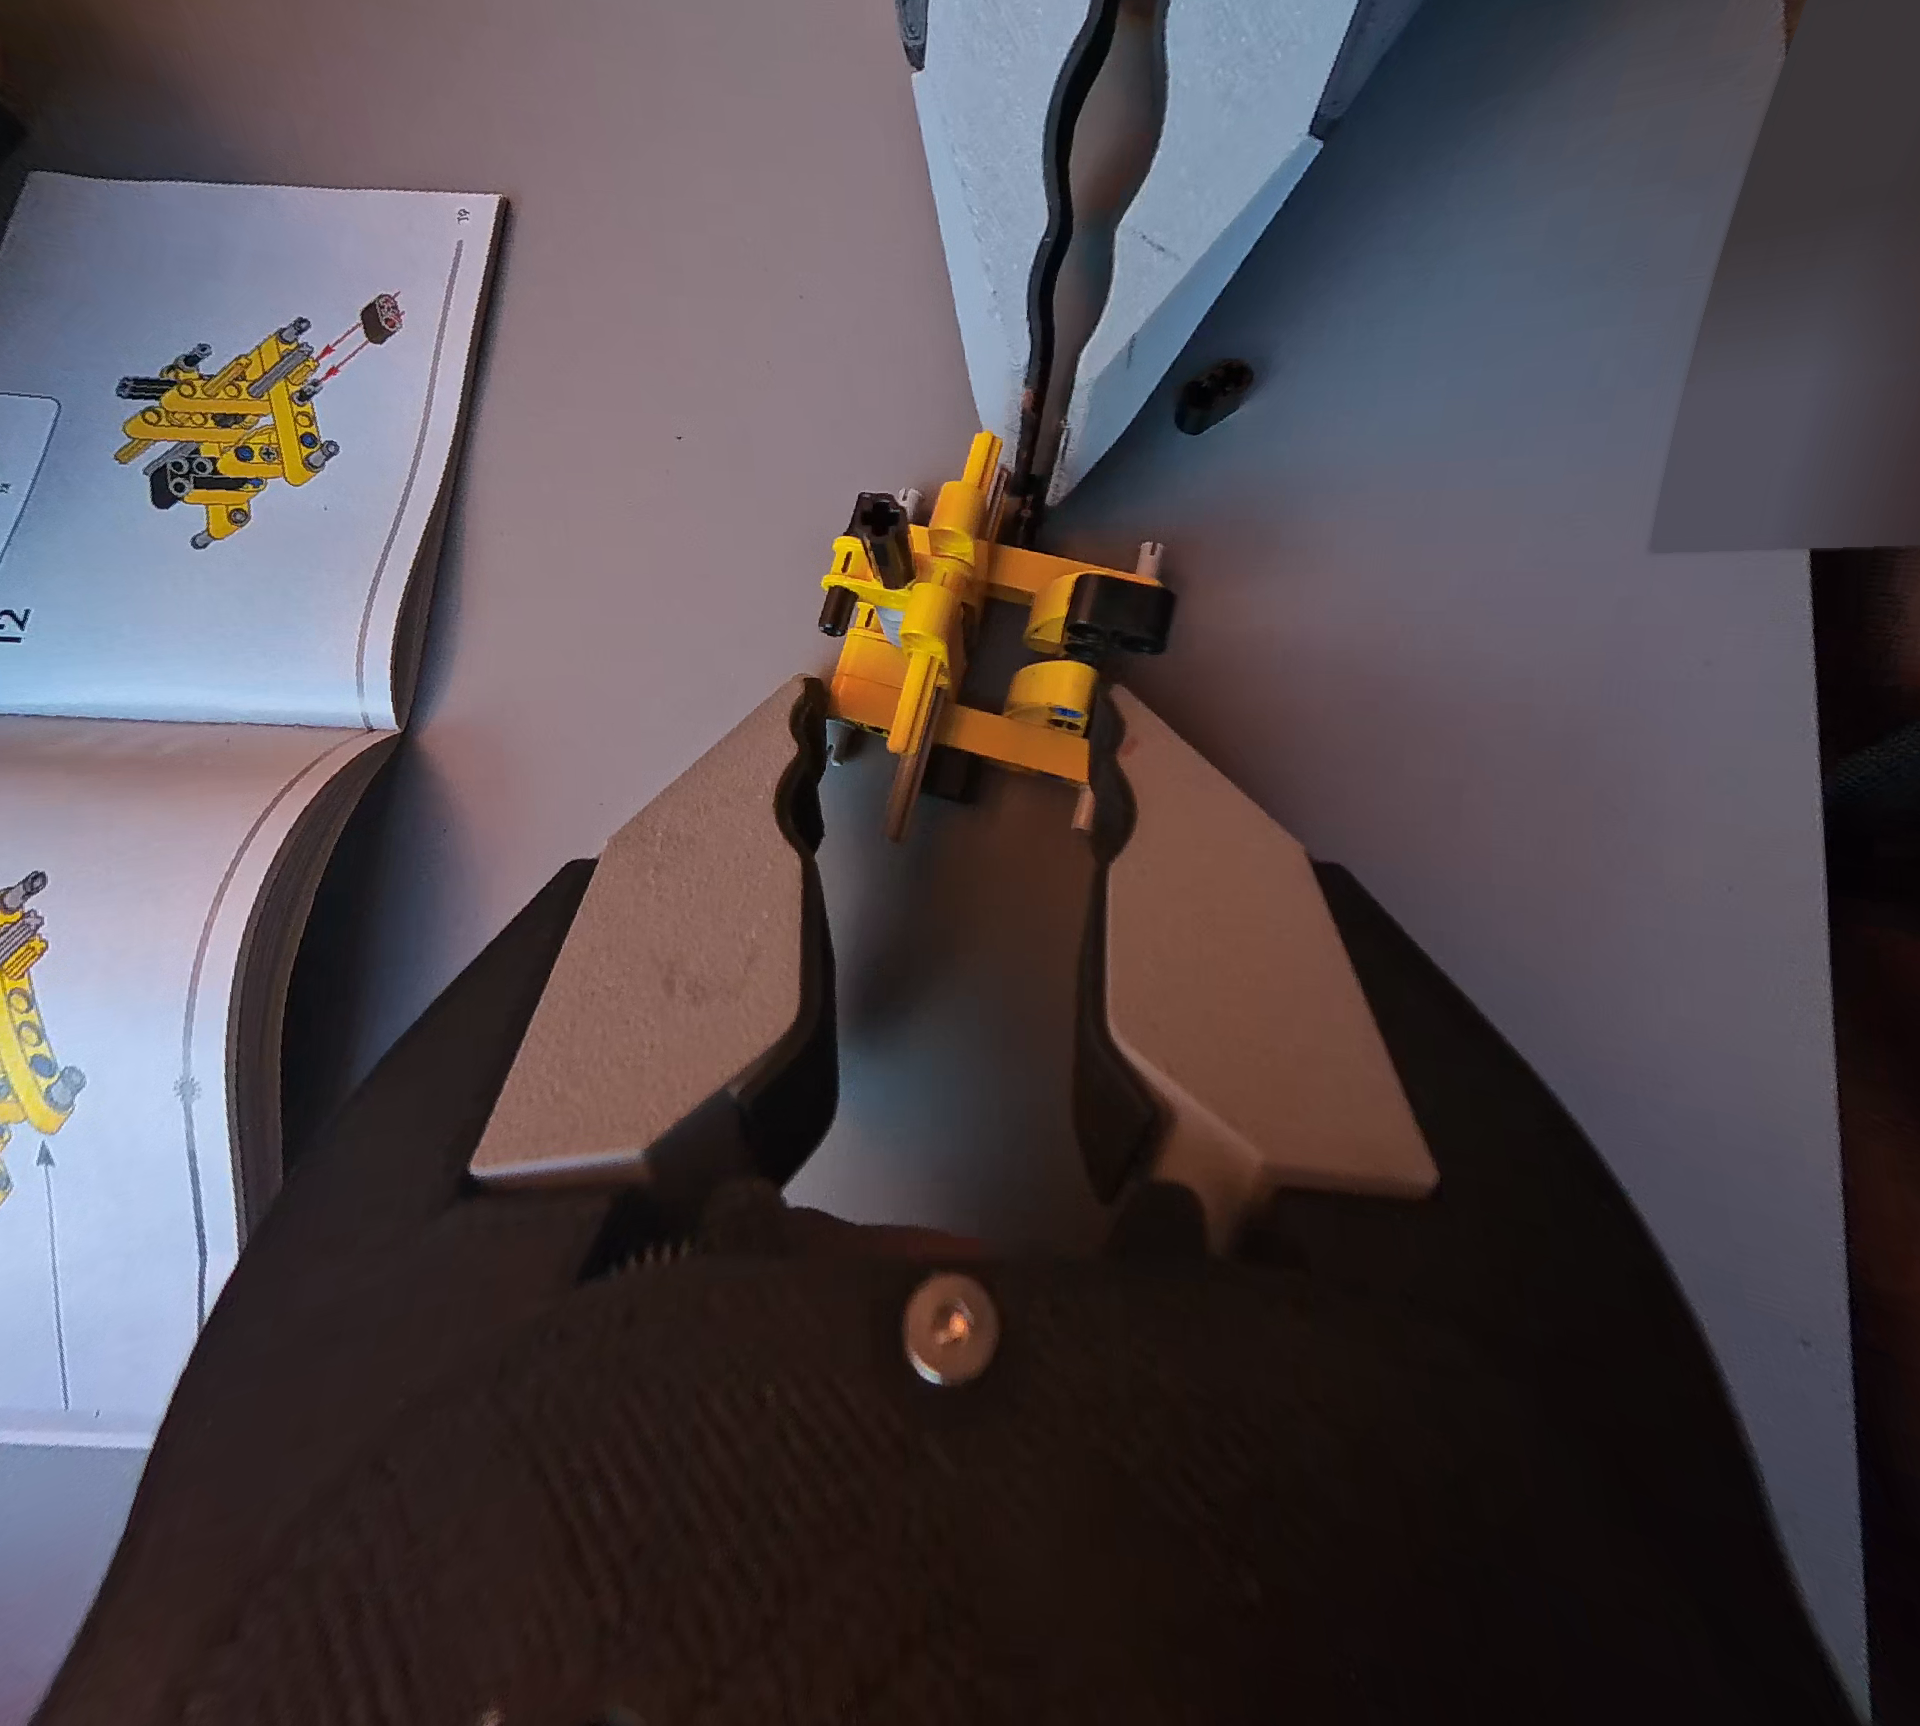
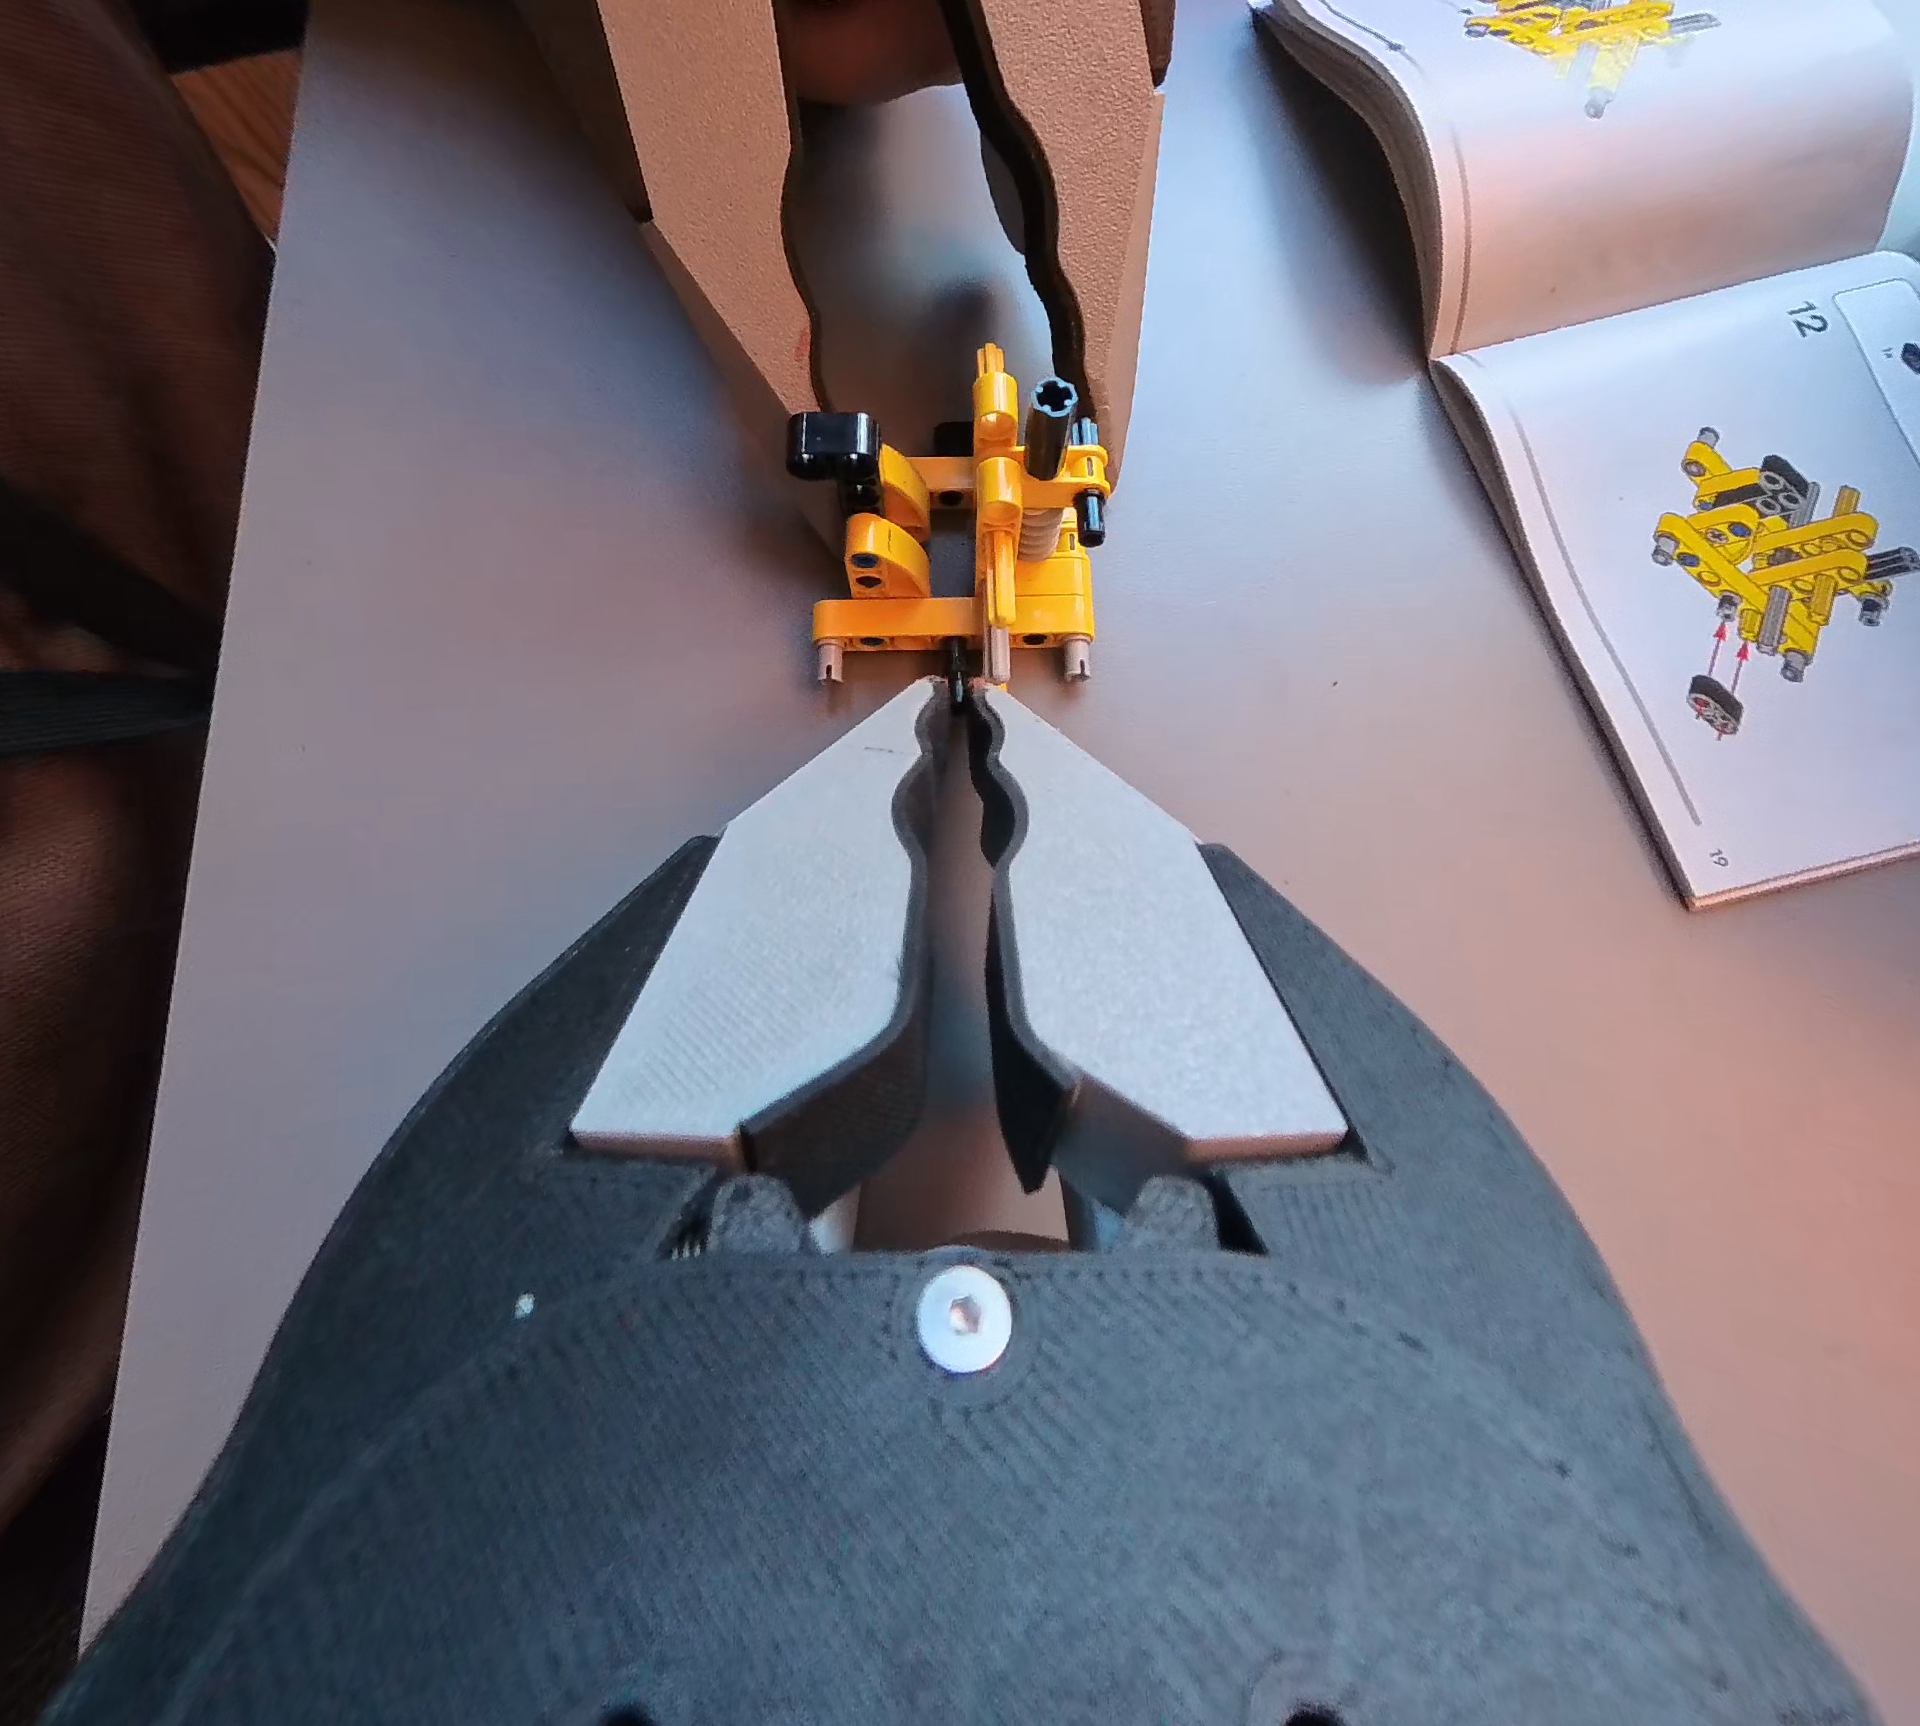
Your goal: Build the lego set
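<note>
Left gripper (image 1: pixel 961 746) fingers spread wide, bracing the yellow Technic assembly (image 1: pixel 971 637) at its sides, likely steadying it; right gripper (image 2: pixel 966 689) fingers nearly closed, pinching a small black piece (image 2: pixel 954 668) against its frame; mid-bench (image 2: pixel 520 741); instruction booklet (image 2: pixel 1714 533) open near bench edge.

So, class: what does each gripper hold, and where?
Left gripper clamps the yellow plastic Lego assembly across its sides; right gripper pinches a small black piece at its beam's edge.
</note>
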### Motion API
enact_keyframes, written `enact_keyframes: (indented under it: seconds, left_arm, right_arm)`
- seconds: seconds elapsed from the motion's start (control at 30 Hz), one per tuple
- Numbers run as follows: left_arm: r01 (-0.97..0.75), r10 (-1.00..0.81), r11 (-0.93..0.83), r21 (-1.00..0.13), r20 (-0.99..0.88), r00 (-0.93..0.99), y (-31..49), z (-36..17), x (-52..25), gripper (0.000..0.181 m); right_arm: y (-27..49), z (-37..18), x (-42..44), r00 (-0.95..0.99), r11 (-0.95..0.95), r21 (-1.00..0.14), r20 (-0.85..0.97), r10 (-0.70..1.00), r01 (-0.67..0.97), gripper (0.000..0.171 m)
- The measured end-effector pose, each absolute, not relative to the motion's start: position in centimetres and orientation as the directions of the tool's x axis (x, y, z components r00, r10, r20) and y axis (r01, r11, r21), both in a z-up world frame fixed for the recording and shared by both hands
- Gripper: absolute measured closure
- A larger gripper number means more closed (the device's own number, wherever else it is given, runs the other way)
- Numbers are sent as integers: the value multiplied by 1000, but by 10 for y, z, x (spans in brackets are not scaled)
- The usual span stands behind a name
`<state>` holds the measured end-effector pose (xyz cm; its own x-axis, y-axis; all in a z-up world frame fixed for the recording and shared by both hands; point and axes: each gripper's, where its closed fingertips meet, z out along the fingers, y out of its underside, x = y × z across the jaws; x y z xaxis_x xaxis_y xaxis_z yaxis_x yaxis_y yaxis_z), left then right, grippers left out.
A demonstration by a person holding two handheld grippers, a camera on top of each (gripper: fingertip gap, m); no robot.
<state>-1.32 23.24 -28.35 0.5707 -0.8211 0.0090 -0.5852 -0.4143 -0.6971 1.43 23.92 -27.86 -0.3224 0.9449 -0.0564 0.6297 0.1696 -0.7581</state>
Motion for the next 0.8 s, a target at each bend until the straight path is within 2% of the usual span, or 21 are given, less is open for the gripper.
enact_keyframes:
  seconds: [0.8]
  left_arm:
    - [-589,-820,-415,-693,4,572,233,-284,-13,133]
  right_arm:
    - [237,-283,14,-322,184,-735,-50,945,653,171]
